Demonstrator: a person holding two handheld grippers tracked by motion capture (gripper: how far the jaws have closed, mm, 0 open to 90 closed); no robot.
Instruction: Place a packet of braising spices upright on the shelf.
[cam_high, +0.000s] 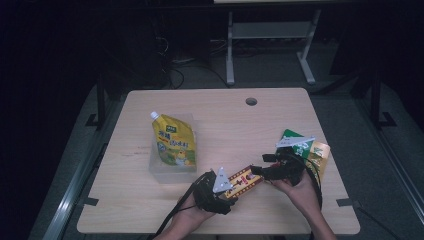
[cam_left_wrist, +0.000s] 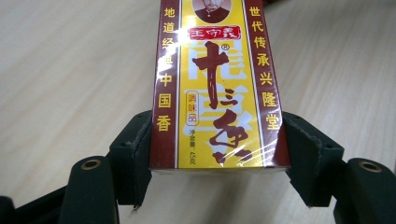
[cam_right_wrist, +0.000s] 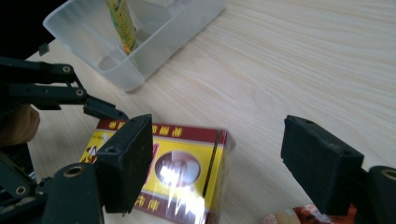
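Note:
A red and yellow seasoning box (cam_high: 244, 181) with Chinese print hangs just above the table near its front edge. My left gripper (cam_high: 232, 191) is shut on its near end. In the left gripper view the box (cam_left_wrist: 217, 93) runs away from me and both pads press its long sides around the left gripper (cam_left_wrist: 218, 140). My right gripper (cam_high: 262, 171) faces the box's far end with its jaws wide. In the right gripper view the box (cam_right_wrist: 177, 172) sits by the left pad, clear of the right pad, so the right gripper (cam_right_wrist: 219, 158) is open.
A clear plastic tub (cam_high: 172, 170) left of the box holds a yellow spout pouch (cam_high: 174, 142). Green and orange snack packets (cam_high: 305, 147) lie at the right, behind my right hand. A cable hole (cam_high: 251, 101) sits near the table's far edge.

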